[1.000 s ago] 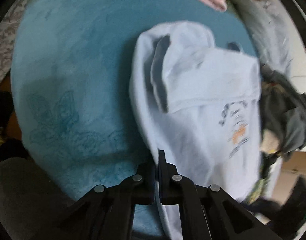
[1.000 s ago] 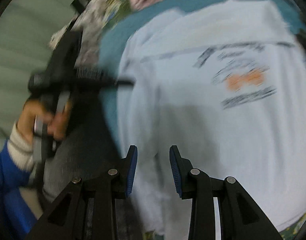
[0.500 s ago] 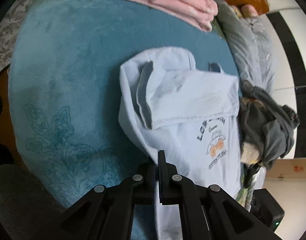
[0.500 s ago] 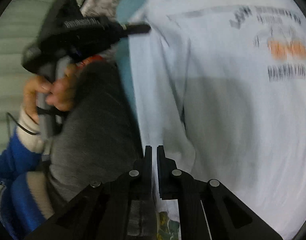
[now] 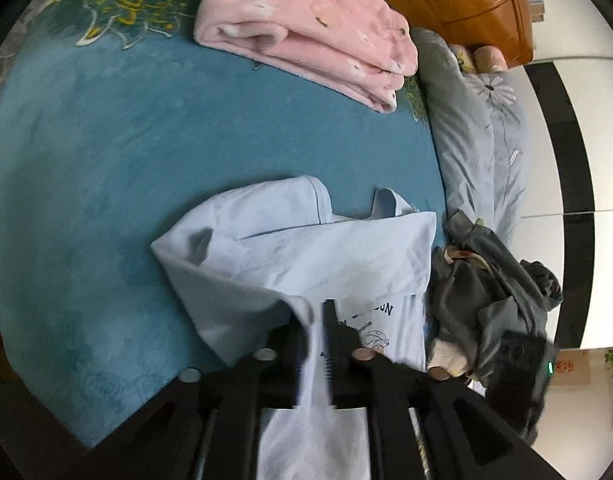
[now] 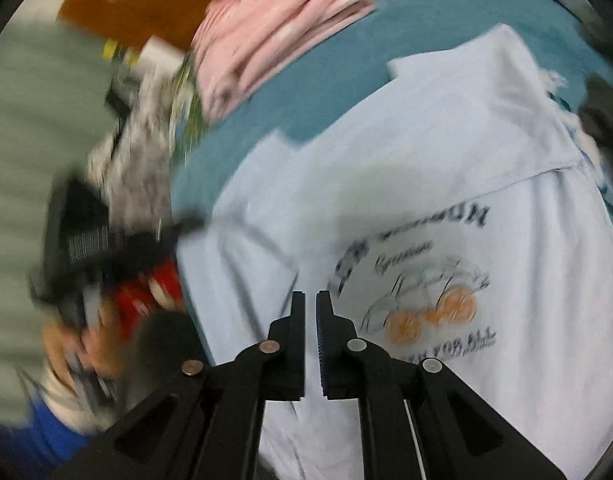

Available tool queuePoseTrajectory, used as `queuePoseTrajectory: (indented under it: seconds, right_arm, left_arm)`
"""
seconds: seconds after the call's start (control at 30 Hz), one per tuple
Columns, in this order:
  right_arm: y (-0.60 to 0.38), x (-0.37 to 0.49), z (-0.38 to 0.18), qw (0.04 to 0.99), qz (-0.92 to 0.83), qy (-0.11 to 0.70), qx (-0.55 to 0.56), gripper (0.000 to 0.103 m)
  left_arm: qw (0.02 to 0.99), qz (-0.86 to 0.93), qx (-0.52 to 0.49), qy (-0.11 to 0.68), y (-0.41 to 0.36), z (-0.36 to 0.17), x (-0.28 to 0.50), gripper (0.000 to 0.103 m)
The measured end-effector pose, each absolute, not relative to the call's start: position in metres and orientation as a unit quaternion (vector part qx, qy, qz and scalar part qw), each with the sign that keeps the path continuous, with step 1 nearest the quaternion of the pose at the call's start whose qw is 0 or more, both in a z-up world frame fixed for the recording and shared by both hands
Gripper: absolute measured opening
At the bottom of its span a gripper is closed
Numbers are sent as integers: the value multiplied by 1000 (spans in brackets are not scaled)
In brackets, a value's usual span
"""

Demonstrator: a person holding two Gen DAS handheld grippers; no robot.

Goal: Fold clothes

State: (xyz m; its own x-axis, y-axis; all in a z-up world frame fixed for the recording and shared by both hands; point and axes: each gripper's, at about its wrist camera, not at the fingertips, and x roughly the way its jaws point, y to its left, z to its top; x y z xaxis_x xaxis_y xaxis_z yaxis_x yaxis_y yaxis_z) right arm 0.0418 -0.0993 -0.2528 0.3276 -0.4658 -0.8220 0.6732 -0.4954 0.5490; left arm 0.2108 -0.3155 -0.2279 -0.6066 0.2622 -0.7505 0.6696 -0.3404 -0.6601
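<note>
Your left gripper (image 5: pixel 317 312) is clamped on the light blue T-shirt (image 5: pixel 306 248), hem cloth running between its fingers, so the fold can swing over. Your right gripper (image 6: pixel 310 300) looks pinched on the same hem (blur hides the cloth itself). The shirt lies just ahead of both on the teal blanket (image 5: pixel 106 140), pink blanket (image 5: pixel 306 28) well beyond.

dim indoor light; right wrist view motion-blurred, fisheye edges dark.
</note>
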Motion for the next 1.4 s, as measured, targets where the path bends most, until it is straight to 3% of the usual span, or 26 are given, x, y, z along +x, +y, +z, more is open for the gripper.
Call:
queuePoseTrajectory:
  seconds: [0.03, 0.07, 0.1, 0.13, 0.27, 0.37, 0.5, 0.73, 0.8, 0.87, 0.93, 1.03, 1.2, 1.4]
  right_arm:
    - [-103, 57, -250, 504, -570, 104, 641, 27]
    - [-107, 70, -247, 519, -559, 119, 636, 44]
    - [-111, 84, -245, 534, -547, 133, 631, 51]
    - [-114, 100, -244, 551, -535, 142, 625, 51]
    - [-139, 136, -255, 574, -508, 175, 618, 51]
    - [-156, 147, -265, 565, -503, 203, 622, 51]
    - [-156, 158, -268, 593, -470, 244, 606, 51]
    - [-134, 196, -295, 622, -393, 405, 543, 51]
    - [-130, 201, -296, 632, -390, 416, 524, 52]
    - [-127, 206, -295, 640, -395, 424, 504, 49]
    - [-125, 214, -297, 640, -405, 454, 470, 27]
    - [-122, 217, -299, 635, -425, 481, 431, 11]
    - [-120, 217, -296, 636, -439, 475, 420, 2]
    - [-123, 140, -259, 630, -505, 293, 513, 1]
  left_arm:
    - [142, -700, 424, 556, -317, -230, 206, 25]
    - [139, -697, 426, 560, -318, -233, 202, 27]
    - [135, -692, 426, 567, -321, -235, 197, 28]
    - [131, -683, 426, 579, -323, -237, 192, 30]
    - [113, -676, 423, 592, -328, -235, 177, 52]
    - [98, -684, 465, 553, -327, -227, 167, 64]
    - [82, -689, 530, 487, -321, -221, 168, 66]
    - [77, -708, 483, 509, -322, -204, 212, 69]
    - [90, -712, 468, 515, -323, -202, 224, 69]
    - [104, -720, 454, 515, -323, -199, 235, 69]
    - [115, -719, 436, 528, -325, -198, 244, 69]
    - [123, -721, 414, 541, -330, -197, 256, 69]
    - [133, -719, 397, 555, -331, -198, 266, 69]
    - [143, -715, 391, 562, -331, -202, 275, 69]
